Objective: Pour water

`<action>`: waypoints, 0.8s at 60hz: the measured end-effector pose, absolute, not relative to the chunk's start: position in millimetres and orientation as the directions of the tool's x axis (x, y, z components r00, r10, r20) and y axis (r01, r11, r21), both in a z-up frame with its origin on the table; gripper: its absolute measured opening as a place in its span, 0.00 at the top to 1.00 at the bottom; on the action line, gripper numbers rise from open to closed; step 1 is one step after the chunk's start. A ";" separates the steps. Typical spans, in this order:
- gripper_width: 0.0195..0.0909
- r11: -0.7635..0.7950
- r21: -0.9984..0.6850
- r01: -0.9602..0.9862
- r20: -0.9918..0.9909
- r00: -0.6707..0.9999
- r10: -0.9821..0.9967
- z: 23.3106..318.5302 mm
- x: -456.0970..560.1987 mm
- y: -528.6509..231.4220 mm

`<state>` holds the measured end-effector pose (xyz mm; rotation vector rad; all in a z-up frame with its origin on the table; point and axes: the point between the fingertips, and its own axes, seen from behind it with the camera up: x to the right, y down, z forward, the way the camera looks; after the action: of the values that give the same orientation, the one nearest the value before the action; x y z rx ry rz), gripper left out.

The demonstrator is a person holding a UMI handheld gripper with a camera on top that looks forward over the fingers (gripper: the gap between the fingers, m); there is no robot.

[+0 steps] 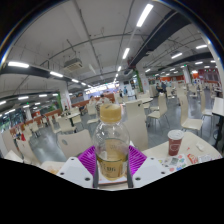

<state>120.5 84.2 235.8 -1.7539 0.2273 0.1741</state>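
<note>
A clear plastic bottle (112, 146) with an orange cap and yellowish liquid in its lower half stands upright between my fingers. My gripper (112, 160) is shut on the bottle, with both purple pads (88, 157) pressed against its sides. The bottle is lifted above the table. A red cup (175, 143) stands on the white table (196, 153) ahead and to the right of the bottle.
Beyond the bottle lies a large hall with several white tables and chairs (75, 122). More chairs (155, 112) stand farther right. Long ceiling lights run overhead. A white table edge (50, 165) lies to the left of my fingers.
</note>
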 end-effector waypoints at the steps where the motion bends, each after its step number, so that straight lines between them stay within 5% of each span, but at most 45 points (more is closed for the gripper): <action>1: 0.74 -0.198 -0.952 -0.232 -0.223 0.973 -0.066 227.7 126.7 84.9; 16: 0.74 -0.348 -0.927 -0.140 -0.098 0.986 -0.135 108.4 177.6 72.7; 28: 0.73 -0.429 -0.895 -0.121 -0.069 0.989 -0.134 52.3 185.0 56.8; 37: 0.72 -0.409 -0.911 -0.042 0.003 0.994 -0.109 54.1 182.1 53.2; 45: 0.56 -0.432 -0.900 -0.050 0.003 0.992 -0.123 51.9 184.1 51.6; 48: 0.37 -0.455 -0.889 -0.046 0.017 0.991 -0.133 50.5 186.6 48.8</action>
<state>186.6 48.8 50.5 -2.0430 0.1255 -0.1004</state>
